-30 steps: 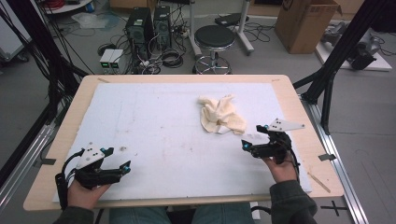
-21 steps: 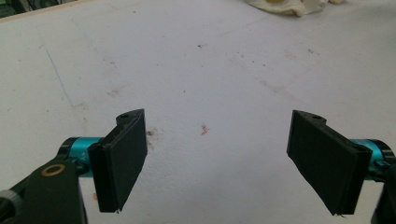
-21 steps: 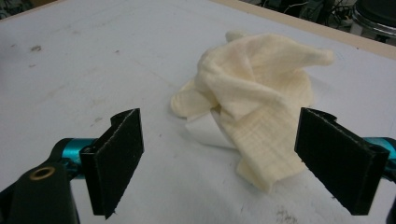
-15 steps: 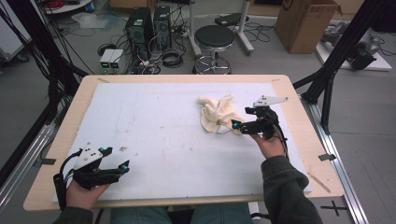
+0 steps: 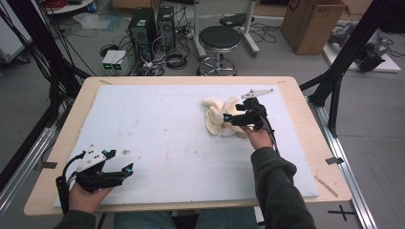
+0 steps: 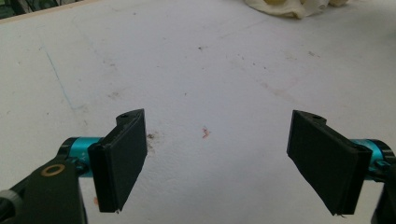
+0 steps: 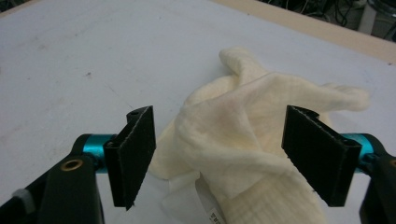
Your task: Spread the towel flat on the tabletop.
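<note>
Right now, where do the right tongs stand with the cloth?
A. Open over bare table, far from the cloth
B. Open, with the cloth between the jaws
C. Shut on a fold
B: the right tongs are open, and the crumpled cloth bulges up between the two spread jaws.

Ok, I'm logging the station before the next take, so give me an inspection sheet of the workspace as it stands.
Surface: white mat on a wooden table, with faint marks and specks.
Job's things: crumpled cream cloth on the mat's far right part.
Clutter: nothing seen on the mat apart from the cloth.
Grippers: left gripper open, low at the near left corner, over bare mat; right gripper open, jaws either side of the cloth, not closed on it.
Cables: black cable trails from the right gripper along the forearm.
Surroundings: stool, computer towers, cardboard box and loose floor cables beyond the table.
</note>
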A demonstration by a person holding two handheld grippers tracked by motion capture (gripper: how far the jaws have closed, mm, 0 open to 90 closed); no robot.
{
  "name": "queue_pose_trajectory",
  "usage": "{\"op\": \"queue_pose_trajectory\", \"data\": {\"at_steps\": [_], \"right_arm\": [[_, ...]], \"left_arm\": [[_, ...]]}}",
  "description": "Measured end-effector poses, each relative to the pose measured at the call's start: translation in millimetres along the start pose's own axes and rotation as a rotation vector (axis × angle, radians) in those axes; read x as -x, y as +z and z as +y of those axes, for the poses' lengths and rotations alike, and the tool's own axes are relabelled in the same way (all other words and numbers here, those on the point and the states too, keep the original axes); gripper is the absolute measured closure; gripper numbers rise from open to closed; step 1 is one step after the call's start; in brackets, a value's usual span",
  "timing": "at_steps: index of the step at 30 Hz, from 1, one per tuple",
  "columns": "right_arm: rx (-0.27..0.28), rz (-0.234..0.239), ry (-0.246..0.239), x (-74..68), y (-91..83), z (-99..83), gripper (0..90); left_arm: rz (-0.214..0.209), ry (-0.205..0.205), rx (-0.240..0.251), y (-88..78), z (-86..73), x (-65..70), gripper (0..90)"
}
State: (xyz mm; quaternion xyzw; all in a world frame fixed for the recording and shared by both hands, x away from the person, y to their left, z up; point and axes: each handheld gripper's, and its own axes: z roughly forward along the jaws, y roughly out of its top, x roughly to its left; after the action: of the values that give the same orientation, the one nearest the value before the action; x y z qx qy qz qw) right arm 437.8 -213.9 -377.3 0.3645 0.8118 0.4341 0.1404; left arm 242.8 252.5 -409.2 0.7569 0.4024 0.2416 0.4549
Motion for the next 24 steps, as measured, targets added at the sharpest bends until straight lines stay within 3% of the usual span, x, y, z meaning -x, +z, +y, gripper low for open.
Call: {"op": "queue_pose_trajectory", "data": {"at_steps": [6, 10, 16, 24], "right_arm": [[-0.040, -0.017, -0.006, 0.7, 22.0, -4.2, 33.9], [-0.070, -0.023, 0.020, 2.8, 32.9, -5.7, 39.0], [-0.125, -0.067, 0.026, 1.3, 51.2, -5.9, 47.6], [-0.191, -0.078, 0.044, 2.6, 70.7, -14.7, 65.5]], "left_arm": [[-0.001, 0.002, 0.000, 0.1, 0.1, -0.3, 20.5], [-0.002, 0.001, 0.000, 0.2, 0.1, -0.4, 20.6], [-0.003, 0.002, 0.001, 0.0, 0.3, -0.2, 20.6], [-0.004, 0.001, 0.000, -0.1, -0.1, -0.4, 20.5]]}}
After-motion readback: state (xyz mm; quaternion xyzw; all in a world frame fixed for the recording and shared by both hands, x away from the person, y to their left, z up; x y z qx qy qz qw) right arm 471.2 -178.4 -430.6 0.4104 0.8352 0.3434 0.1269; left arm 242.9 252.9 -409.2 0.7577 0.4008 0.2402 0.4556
